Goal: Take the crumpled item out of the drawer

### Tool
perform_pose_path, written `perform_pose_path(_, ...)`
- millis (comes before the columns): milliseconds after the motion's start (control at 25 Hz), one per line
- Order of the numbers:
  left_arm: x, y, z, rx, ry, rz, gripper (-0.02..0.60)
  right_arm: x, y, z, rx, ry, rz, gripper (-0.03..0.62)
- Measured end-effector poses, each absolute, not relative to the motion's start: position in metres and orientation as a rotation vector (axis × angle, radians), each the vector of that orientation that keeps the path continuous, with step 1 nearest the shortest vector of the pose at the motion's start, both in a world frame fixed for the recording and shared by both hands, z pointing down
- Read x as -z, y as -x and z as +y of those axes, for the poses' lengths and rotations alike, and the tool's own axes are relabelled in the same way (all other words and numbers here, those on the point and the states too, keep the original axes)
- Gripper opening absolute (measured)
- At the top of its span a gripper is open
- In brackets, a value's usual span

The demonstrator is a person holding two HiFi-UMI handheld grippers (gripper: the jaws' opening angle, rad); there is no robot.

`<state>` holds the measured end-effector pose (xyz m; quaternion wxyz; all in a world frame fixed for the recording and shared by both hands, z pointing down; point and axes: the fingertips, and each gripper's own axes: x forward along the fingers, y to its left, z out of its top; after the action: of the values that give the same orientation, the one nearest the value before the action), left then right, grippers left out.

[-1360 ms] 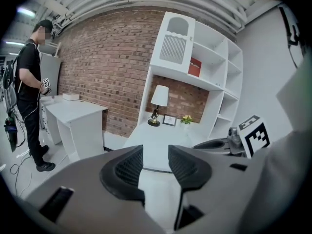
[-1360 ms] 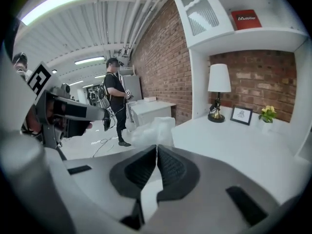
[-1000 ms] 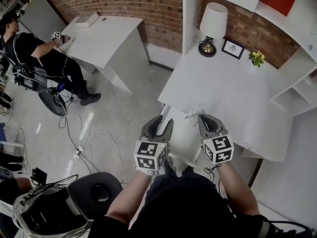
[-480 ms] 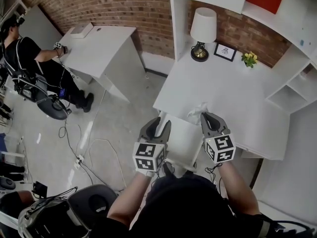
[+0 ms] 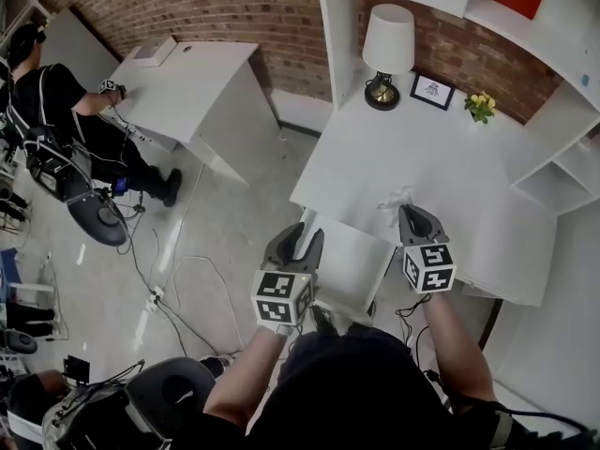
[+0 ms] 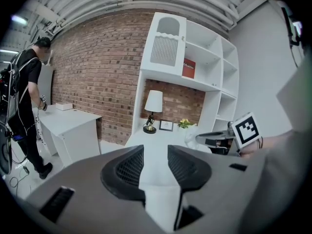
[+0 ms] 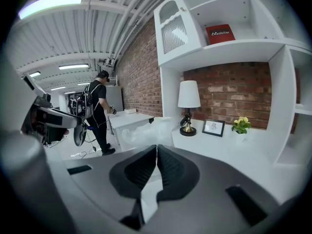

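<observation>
A white crumpled item (image 5: 393, 198) sticks out past the tips of my right gripper (image 5: 411, 213), which is shut on it above the white desk top (image 5: 450, 176). In the right gripper view the item (image 7: 145, 130) shows as a pale blurred mass just beyond the closed jaws. The open white drawer (image 5: 349, 262) lies below the desk's front edge, between my two grippers. My left gripper (image 5: 303, 237) hovers at the drawer's left side, open with nothing between its jaws. The left gripper view catches the right gripper (image 6: 218, 139) and the item (image 6: 190, 137) off to the right.
A lamp (image 5: 387, 45), a small framed picture (image 5: 432, 90) and yellow flowers (image 5: 482, 107) stand at the desk's back. White shelves (image 5: 553, 172) rise at its right. A person (image 5: 52, 101) sits at another white desk (image 5: 192, 73) far left. Cables (image 5: 173, 270) trail on the floor.
My right gripper has carried the crumpled item to the right, away from the drawer and over the desk top. The left gripper has stayed beside the drawer.
</observation>
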<state>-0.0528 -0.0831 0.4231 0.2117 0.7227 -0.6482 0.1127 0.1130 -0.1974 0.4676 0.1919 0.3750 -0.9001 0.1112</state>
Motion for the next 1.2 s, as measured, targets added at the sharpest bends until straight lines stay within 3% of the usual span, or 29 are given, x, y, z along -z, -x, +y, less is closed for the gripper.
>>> perform_pose_path(800, -0.453, 0.065, -0.076, -0.397, -1.898, -1.79, 0.149, -0.626, -0.191, -0.26, -0.53, -1.119, -2.16, 0.008)
perform_pose_path(1200, -0.458, 0.083, -0.07, -0.395, -1.87, -1.802, 0.149, -0.652, -0.202, -0.276, -0.591, -1.184, -2.05, 0.019)
